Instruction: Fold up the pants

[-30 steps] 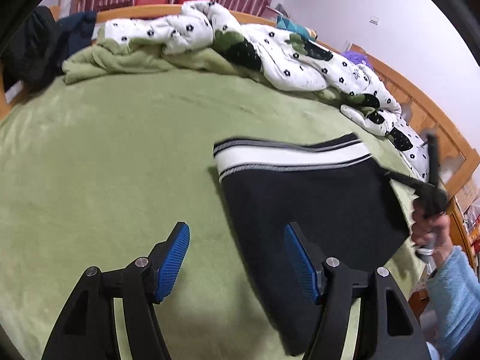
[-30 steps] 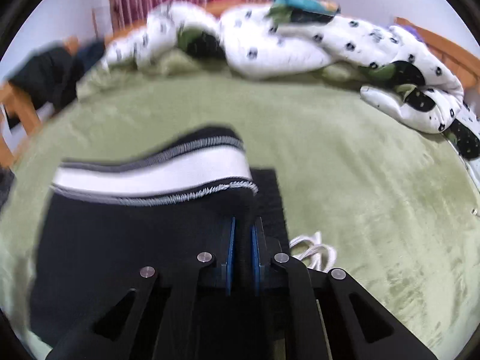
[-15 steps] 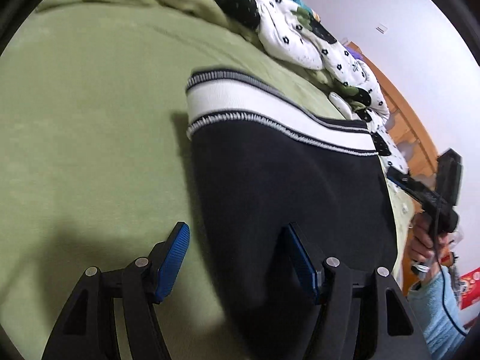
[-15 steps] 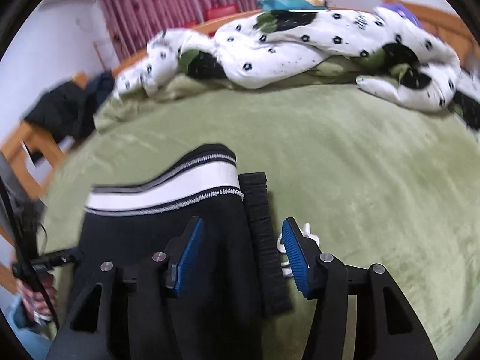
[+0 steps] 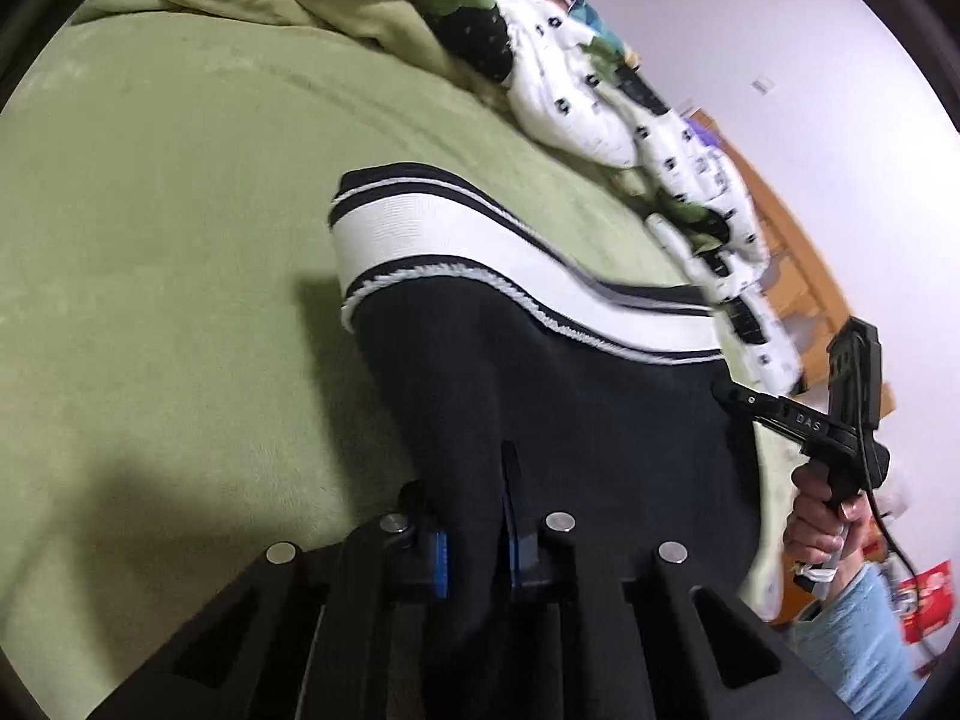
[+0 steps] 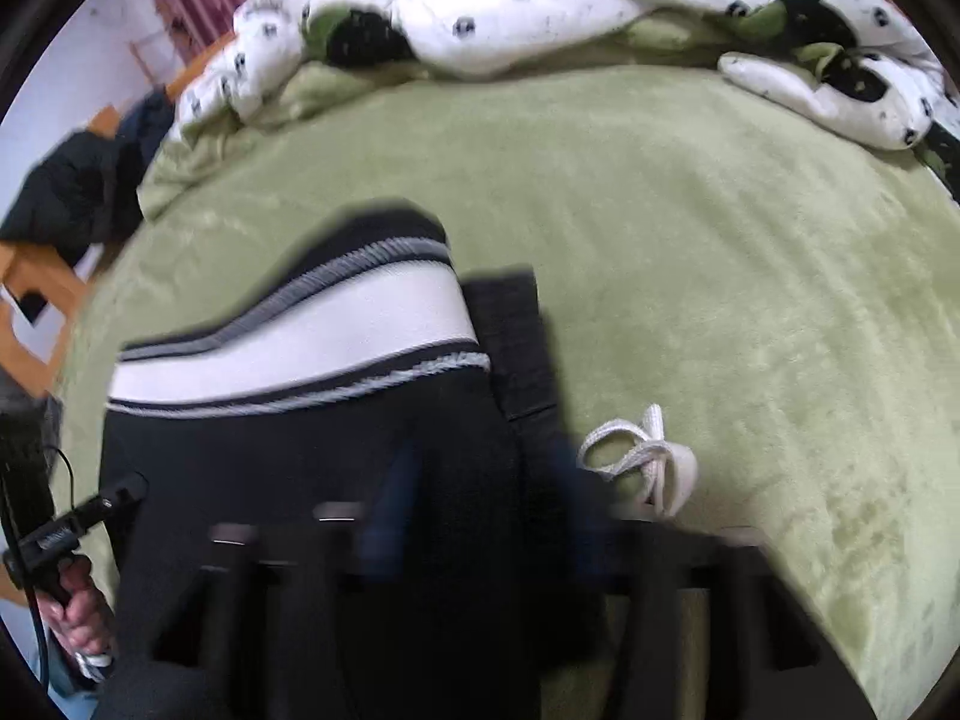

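Note:
Black pants (image 5: 570, 420) with a white striped band (image 5: 450, 240) lie folded on the green bed cover. My left gripper (image 5: 462, 471) is shut on the pants' black fabric near their left edge. In the left wrist view my right gripper (image 5: 723, 393), held by a hand, touches the pants' right edge. In the blurred right wrist view the right gripper (image 6: 483, 480) is closing; its pads still stand apart with the black pants (image 6: 300, 468) between them. The left gripper (image 6: 129, 489) shows at the far left. A white drawstring (image 6: 648, 456) lies beside the black waistband (image 6: 516, 336).
The green bed cover (image 5: 150, 240) spreads wide to the left and behind the pants. A white patterned quilt (image 6: 540, 0) is bunched along the far side. A wooden bed frame (image 5: 804, 252) runs at the right. Dark clothes (image 6: 72, 192) hang at the far left.
My left gripper came down onto the pants and closed on their left edge. My right gripper let go of the fabric, opened, and its pads now draw together again.

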`<state>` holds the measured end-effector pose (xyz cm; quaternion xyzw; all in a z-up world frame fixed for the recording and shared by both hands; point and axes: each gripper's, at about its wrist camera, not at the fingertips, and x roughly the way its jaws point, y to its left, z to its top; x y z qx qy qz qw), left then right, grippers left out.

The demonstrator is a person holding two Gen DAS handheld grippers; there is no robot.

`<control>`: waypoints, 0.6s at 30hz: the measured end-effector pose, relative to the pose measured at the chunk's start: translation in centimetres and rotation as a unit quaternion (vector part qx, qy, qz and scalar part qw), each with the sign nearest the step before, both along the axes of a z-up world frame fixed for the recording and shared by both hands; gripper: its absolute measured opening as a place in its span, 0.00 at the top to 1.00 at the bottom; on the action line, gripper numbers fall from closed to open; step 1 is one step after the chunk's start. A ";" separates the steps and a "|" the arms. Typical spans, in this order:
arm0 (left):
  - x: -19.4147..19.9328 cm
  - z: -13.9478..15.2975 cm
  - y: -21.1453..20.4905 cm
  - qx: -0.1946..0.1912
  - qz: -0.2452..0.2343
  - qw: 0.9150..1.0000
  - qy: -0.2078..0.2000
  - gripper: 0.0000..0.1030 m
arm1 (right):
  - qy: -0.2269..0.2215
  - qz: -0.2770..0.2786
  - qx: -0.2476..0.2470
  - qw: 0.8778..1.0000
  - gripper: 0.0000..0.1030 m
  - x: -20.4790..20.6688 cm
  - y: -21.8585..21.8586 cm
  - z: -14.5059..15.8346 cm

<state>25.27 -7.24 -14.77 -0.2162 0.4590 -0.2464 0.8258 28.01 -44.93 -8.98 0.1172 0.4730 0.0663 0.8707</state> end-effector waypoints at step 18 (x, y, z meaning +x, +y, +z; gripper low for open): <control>-1.5 -0.2 17.5 0.062 0.116 0.990 0.046 0.65 | -0.047 0.054 0.057 0.996 0.80 -1.4 15.8 -2.5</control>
